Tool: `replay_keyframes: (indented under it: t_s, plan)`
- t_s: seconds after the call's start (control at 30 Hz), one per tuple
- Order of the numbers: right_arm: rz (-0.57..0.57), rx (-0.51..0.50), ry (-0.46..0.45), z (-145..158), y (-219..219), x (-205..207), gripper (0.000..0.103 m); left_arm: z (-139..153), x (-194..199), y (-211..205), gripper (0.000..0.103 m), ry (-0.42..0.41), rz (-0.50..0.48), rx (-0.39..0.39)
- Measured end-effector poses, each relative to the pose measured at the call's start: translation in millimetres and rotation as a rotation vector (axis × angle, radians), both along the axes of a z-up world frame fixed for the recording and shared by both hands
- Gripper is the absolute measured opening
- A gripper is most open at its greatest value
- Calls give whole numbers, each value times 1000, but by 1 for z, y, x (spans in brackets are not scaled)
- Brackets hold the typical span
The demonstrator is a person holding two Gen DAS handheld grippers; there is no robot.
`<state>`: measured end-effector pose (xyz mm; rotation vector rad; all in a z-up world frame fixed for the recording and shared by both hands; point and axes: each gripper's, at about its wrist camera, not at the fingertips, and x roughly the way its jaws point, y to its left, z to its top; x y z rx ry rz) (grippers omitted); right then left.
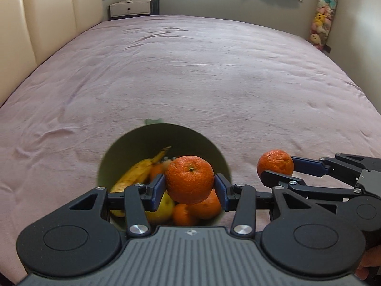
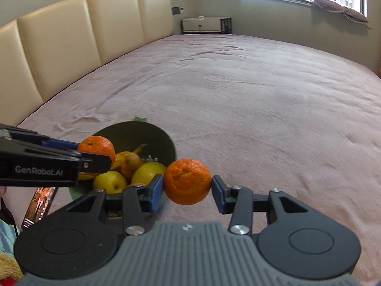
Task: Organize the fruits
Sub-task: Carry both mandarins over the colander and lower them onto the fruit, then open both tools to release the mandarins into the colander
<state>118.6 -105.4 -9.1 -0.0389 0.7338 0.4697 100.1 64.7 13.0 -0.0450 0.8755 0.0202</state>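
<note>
1. A round green bowl (image 1: pixel 123 147) is sitting on a wide bed covered by a wrinkled pink sheet (image 1: pixel 190 71); the bowl serves as the landmark here.
2. Inside the bowl are lying a yellow banana (image 1: pixel 135 171), two yellow-green apples (image 2: pixel 109 181), and several more small oranges (image 1: pixel 204 205).
3. The left claw (image 1: pixel 189 186) is hanging over the bowl, its blue pads clamping a round, dimpled orange tangerine (image 1: pixel 189 178) on both sides, above the fruit pile.
4. The right claw (image 2: pixel 187 188) is hovering just outside the bowl's rim, on the side away from the headboard, its pads pressing a second round orange tangerine (image 2: pixel 187 181) above the sheet.
5. Beyond the bowl, a padded cream leather headboard (image 2: pixel 71 35) is running along the bed's edge.
6. Far past the bowl, a white bedside cabinet (image 1: pixel 131 7) is standing against the wall.
7. On the near side of the bowl, a phone with a lit screen (image 2: pixel 39 205) is lying on the sheet.
</note>
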Motion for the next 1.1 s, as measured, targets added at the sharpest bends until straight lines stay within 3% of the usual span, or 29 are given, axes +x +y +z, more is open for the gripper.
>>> replay_keyframes:
  t_s: [0.33, 0.6, 1.1]
  plan:
    - [161, -124, -66, 4, 58, 17, 42, -6, -1, 26, 52, 44, 61, 40]
    - [252, -203, -78, -7, 89, 36, 42, -19, 5, 48, 52, 95, 116, -1]
    - [357, -273, -46, -38, 115, 66, 42, -28, 14, 58, 51, 89, 131, -65]
